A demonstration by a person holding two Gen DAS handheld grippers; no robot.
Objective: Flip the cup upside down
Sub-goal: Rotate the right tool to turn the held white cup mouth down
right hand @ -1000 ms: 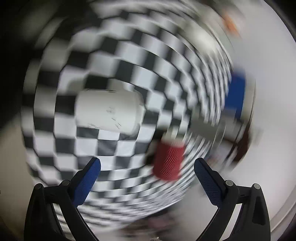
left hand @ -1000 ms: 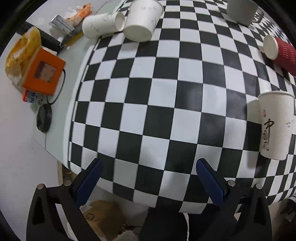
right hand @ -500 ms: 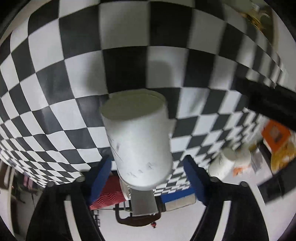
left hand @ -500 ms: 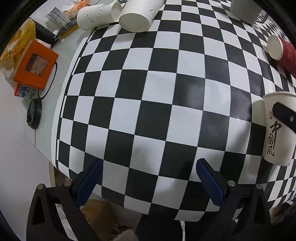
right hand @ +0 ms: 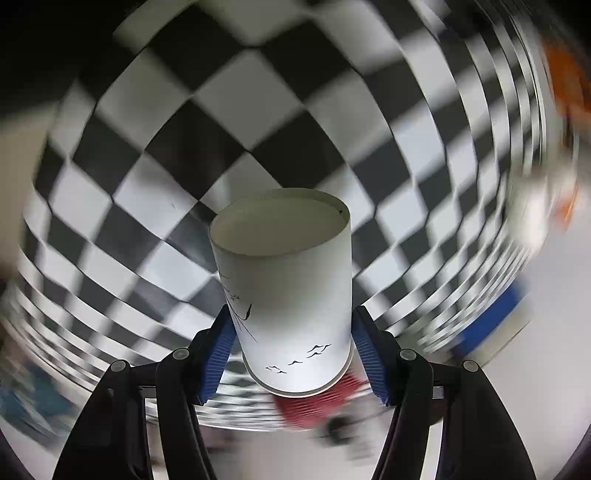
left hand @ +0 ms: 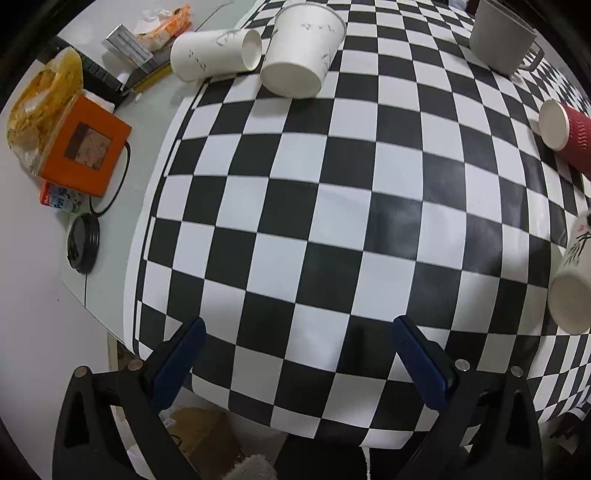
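Note:
My right gripper is shut on a white paper cup printed with small black birds. The cup is tilted in the air, its flat base pointing away over the checkered cloth. The same cup shows blurred at the right edge of the left wrist view, base toward me, lifted off the cloth. My left gripper is open and empty, hovering over the near edge of the checkered cloth.
Two white paper cups lie on their sides at the back. A grey mug stands far right. A red ribbed cup lies at the right. An orange box, snack bag and black lid sit left.
My right gripper has closed on the white cup, lifted it and turned it, so its base now points away. The left gripper has shifted slightly and stayed open.

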